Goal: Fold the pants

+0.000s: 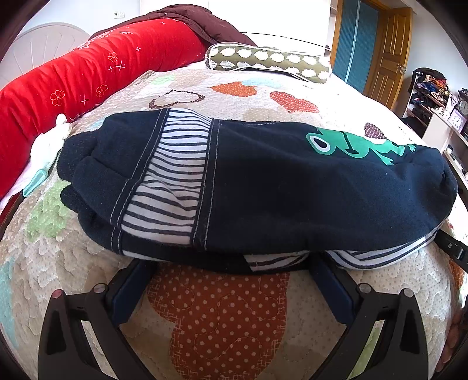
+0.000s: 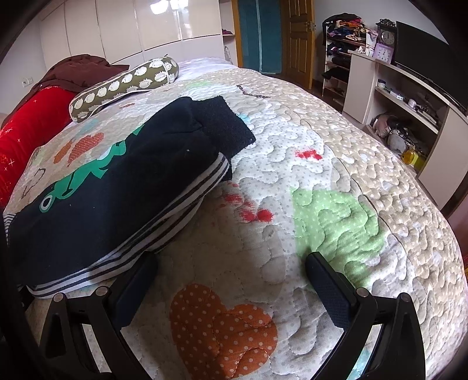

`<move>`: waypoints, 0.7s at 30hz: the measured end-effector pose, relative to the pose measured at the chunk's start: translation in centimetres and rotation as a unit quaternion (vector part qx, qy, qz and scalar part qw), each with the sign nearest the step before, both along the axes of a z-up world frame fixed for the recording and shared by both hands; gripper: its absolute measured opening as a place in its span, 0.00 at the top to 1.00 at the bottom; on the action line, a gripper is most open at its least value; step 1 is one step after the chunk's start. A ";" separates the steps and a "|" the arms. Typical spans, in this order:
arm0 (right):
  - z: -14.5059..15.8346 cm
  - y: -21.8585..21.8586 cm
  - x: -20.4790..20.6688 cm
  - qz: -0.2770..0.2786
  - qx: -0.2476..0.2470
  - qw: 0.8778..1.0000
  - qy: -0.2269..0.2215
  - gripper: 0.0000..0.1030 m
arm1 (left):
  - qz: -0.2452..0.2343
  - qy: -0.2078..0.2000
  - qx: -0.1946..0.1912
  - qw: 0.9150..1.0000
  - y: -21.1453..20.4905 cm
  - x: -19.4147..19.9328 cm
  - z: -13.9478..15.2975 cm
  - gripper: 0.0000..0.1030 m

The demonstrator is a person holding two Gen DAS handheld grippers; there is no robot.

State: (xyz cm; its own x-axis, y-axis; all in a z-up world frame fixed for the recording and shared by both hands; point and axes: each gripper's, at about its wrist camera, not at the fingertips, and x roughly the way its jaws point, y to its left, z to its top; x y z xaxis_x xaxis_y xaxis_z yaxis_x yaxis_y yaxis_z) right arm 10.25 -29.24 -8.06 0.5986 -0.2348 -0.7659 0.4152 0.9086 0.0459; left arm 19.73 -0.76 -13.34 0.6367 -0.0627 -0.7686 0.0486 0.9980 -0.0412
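Dark navy pants (image 1: 257, 190) with striped panels and a green frog print lie folded in a stack on the quilted bedspread (image 1: 222, 315). In the right wrist view the pants (image 2: 122, 181) lie at the left, cuffs toward the far side. My left gripper (image 1: 231, 271) is open, its fingertips hidden under the stack's near edge. My right gripper (image 2: 231, 263) is open and empty; its left finger (image 2: 137, 280) touches the pants' striped edge, its right finger (image 2: 327, 286) rests over bare quilt.
A red bolster (image 1: 87, 79) and a dark brown blanket (image 1: 204, 23) lie along the headboard side. An olive patterned pillow (image 1: 269, 61) lies beyond the pants. A shelf unit with a TV (image 2: 409, 87) stands past the bed's right edge.
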 end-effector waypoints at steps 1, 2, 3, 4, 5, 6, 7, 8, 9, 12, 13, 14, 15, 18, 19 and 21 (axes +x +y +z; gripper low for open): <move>0.0 0.0 0.0 0.000 -0.001 1.000 0.000 0.00 | 0.000 0.000 0.001 1.000 0.0 0.0 0.0 0.00; 0.0 0.0 0.0 0.000 -0.001 1.000 0.000 0.00 | 0.000 0.000 0.000 1.000 0.0 0.0 0.0 0.00; 0.0 -0.1 0.0 0.000 -0.001 1.000 0.000 0.00 | 0.001 -0.001 0.000 1.000 0.0 0.0 0.0 0.00; 0.0 0.0 0.0 0.000 0.000 1.000 -0.001 0.00 | 0.000 0.000 0.001 1.000 0.0 0.0 0.0 0.00; 0.0 0.0 0.0 0.000 0.000 1.000 -0.001 0.00 | 0.001 0.000 0.001 1.000 0.0 0.0 0.0 0.00; 0.1 0.0 0.0 0.000 0.001 1.000 -0.002 0.00 | 0.001 -0.001 0.001 1.000 0.0 0.0 0.0 0.00; 0.1 0.0 0.0 0.000 0.001 1.000 -0.002 0.00 | 0.001 -0.001 0.000 1.000 0.0 0.0 0.0 0.00; 0.1 0.0 0.0 0.000 0.002 1.000 -0.003 0.00 | 0.000 0.000 0.001 1.000 0.0 -0.1 0.0 0.00; 0.1 0.0 0.0 0.000 0.003 1.000 -0.004 0.00 | 0.001 -0.001 0.001 1.000 0.0 -0.1 0.0 0.00; 0.2 0.0 0.0 0.000 0.002 1.000 -0.005 0.00 | 0.002 -0.002 0.003 1.000 -0.1 -0.1 0.1 0.00; 0.2 0.0 -0.1 0.000 0.002 1.000 -0.005 0.00 | 0.002 -0.002 0.003 1.000 -0.1 -0.1 0.1 0.00; 0.2 0.0 -0.1 0.000 0.003 1.000 -0.005 0.00 | 0.002 -0.002 0.003 1.000 -0.1 -0.1 0.1 0.00; 0.2 0.0 -0.1 0.000 0.003 1.000 -0.006 0.00 | 0.002 -0.002 0.004 1.000 -0.1 -0.1 0.1 0.00; 0.3 0.1 -0.1 0.000 0.005 1.000 -0.007 0.00 | 0.002 -0.003 0.004 1.000 -0.1 -0.1 0.1 0.00; 0.3 0.1 -0.1 0.000 0.006 1.000 -0.008 0.00 | 0.002 -0.003 0.004 1.000 -0.1 -0.1 0.1 0.00; 0.3 0.1 -0.1 -0.001 0.006 1.000 -0.009 0.00 | 0.004 -0.004 0.005 1.000 -0.1 -0.2 0.1 0.00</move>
